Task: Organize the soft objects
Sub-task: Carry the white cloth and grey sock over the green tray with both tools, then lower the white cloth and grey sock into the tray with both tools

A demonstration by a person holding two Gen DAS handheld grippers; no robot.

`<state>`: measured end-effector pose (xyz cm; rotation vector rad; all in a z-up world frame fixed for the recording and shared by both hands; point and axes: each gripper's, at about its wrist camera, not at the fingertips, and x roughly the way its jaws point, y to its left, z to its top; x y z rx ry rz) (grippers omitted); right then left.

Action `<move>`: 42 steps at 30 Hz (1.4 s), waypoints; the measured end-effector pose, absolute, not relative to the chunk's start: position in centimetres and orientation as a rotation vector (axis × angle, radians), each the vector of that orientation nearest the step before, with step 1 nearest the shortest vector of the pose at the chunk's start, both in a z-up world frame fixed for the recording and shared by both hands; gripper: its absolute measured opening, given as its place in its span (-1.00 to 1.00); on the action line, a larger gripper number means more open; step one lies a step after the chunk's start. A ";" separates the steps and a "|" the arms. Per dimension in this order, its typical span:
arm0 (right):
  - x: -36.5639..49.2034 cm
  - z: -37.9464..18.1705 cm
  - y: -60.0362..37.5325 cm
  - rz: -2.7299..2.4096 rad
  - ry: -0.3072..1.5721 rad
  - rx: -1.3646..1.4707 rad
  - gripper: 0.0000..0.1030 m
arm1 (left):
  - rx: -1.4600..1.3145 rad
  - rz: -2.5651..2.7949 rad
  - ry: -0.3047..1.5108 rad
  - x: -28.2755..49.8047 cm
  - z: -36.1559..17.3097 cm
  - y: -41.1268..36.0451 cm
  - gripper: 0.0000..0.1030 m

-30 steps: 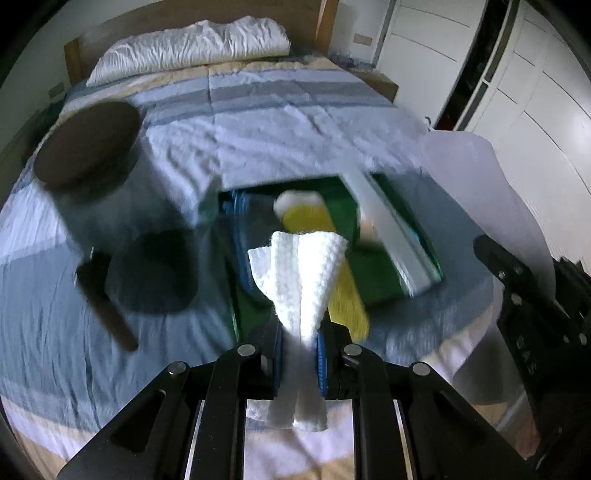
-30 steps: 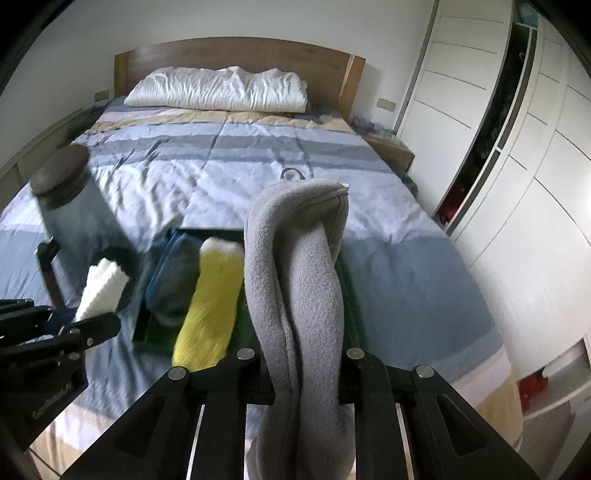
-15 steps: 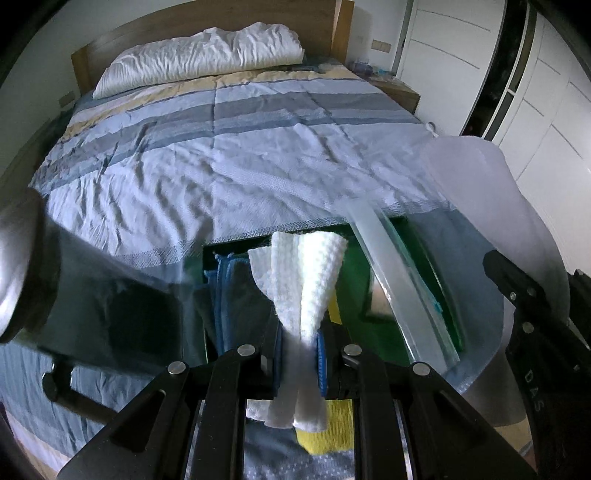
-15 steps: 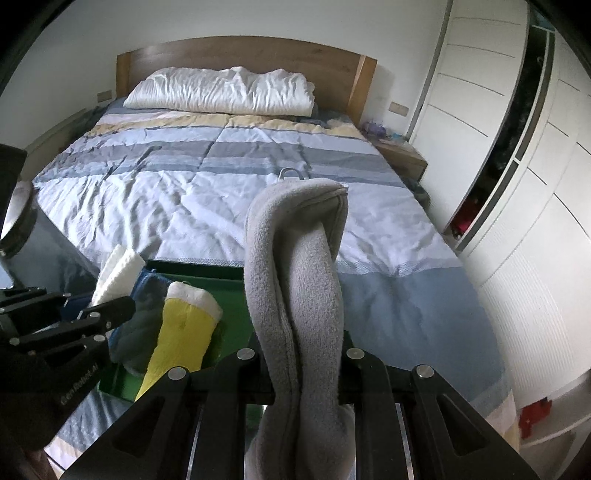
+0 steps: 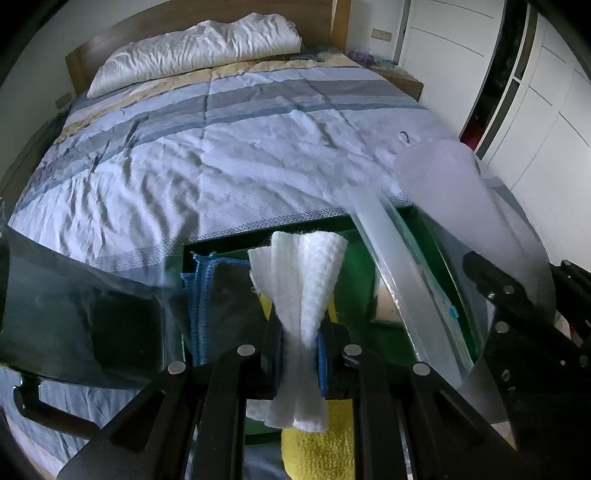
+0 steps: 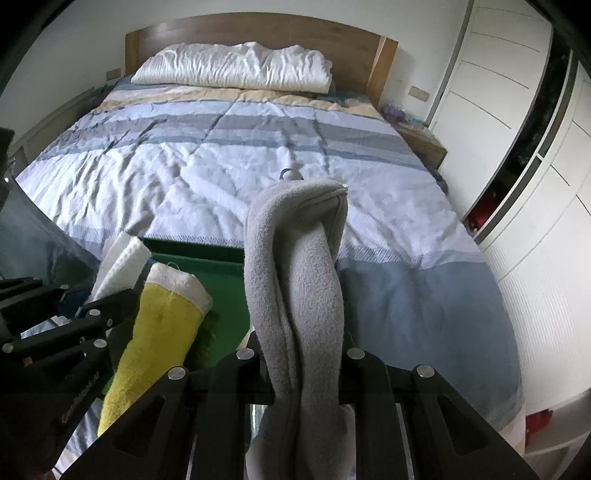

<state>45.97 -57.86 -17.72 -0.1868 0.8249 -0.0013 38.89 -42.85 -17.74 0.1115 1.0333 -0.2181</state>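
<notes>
Left wrist view shows the left gripper [image 5: 300,345] with its 2 fingers closed tight on a white waffle-weave cloth [image 5: 302,280], which stands up just above the flat green tray [image 5: 354,258] on the striped bed cover [image 5: 229,155]. Inside this tray lie a blue-edged dark cloth [image 5: 207,291] at its left side and a yellow terry towel with a white end [image 6: 162,317] in its middle. From the right wrist view, the right gripper [image 6: 301,354] clamps a thick folded grey fleece towel [image 6: 295,280], held upright over the right part of the tray. A white pillow [image 6: 236,70] lies far behind the tray, against the wooden headboard [image 6: 258,29].
</notes>
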 end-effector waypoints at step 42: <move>52.1 -23.0 -57.7 0.070 0.941 -0.247 -0.67 | 0.113 -0.202 1.119 42.4 -22.1 -43.1 -0.77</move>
